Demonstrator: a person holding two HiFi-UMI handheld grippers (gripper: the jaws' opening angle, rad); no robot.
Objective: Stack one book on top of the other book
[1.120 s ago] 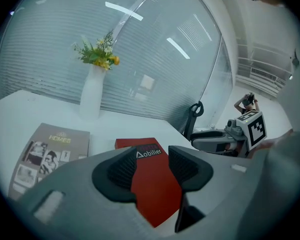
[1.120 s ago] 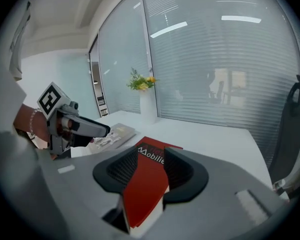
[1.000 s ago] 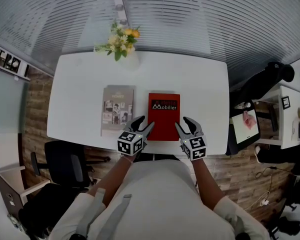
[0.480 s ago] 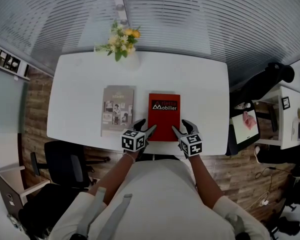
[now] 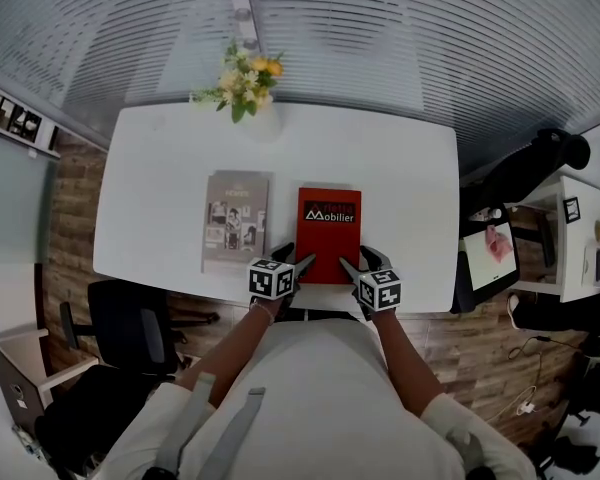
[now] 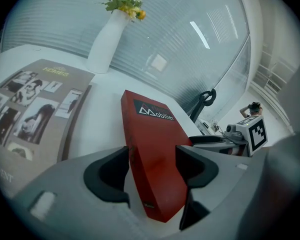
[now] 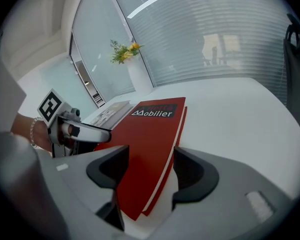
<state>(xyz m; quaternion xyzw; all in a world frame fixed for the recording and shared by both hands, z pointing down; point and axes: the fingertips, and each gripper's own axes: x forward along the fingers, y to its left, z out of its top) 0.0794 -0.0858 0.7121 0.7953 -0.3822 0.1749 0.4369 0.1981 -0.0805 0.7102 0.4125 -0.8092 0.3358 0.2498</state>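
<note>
Left claw (image 5: 293, 260) and right claw (image 5: 360, 261), jaws opening, each astride the red book (image 5: 328, 230).

Each gripper's opening jaws straddle a near corner of the red book (image 5: 328, 230) — the left gripper (image 5: 293, 258) and the right gripper (image 5: 360, 260) alike. Ahead-left of the left gripper lies the grey book (image 5: 234, 218), with a bare strip between the books. Right of the right gripper the table (image 5: 410, 208) is bare — the vase (image 5: 248, 93) stands far ahead.
</note>
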